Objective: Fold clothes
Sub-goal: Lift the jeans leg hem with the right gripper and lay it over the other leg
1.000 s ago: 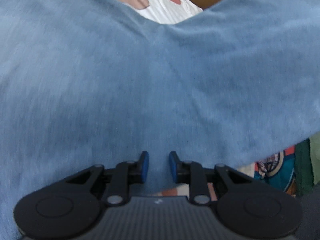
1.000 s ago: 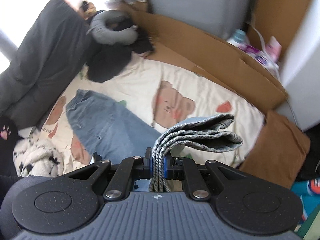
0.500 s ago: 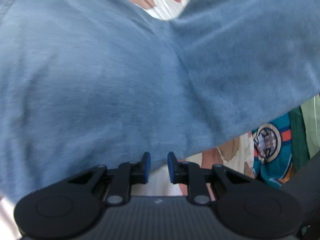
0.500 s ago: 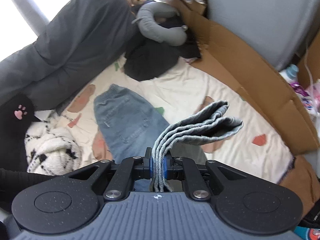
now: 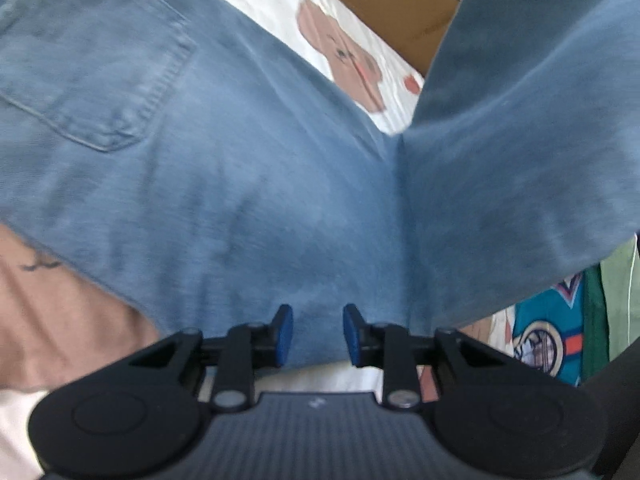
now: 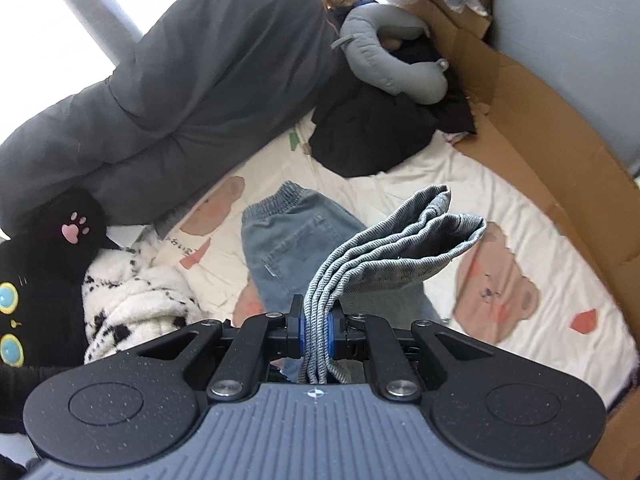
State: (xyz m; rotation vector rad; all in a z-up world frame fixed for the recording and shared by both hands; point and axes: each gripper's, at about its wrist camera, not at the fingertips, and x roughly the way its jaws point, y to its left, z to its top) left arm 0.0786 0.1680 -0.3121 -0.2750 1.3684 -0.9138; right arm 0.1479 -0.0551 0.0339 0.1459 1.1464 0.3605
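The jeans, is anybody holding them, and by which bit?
Yes. The right gripper pinches the jeans by bunched leg ends. The left gripper has opened its fingers and grips nothing, with denim lying beyond them.

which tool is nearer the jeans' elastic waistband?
Left. The left tool hangs open just over the jeans near their back pocket; the right tool grips their bunched leg end, with the waistband farther ahead.

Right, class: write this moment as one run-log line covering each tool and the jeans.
left tool: jaws just opened wider, gripping nothing, above jeans | right tool: shut on bunched hem layers, lifted | waistband: flat on bear sheet
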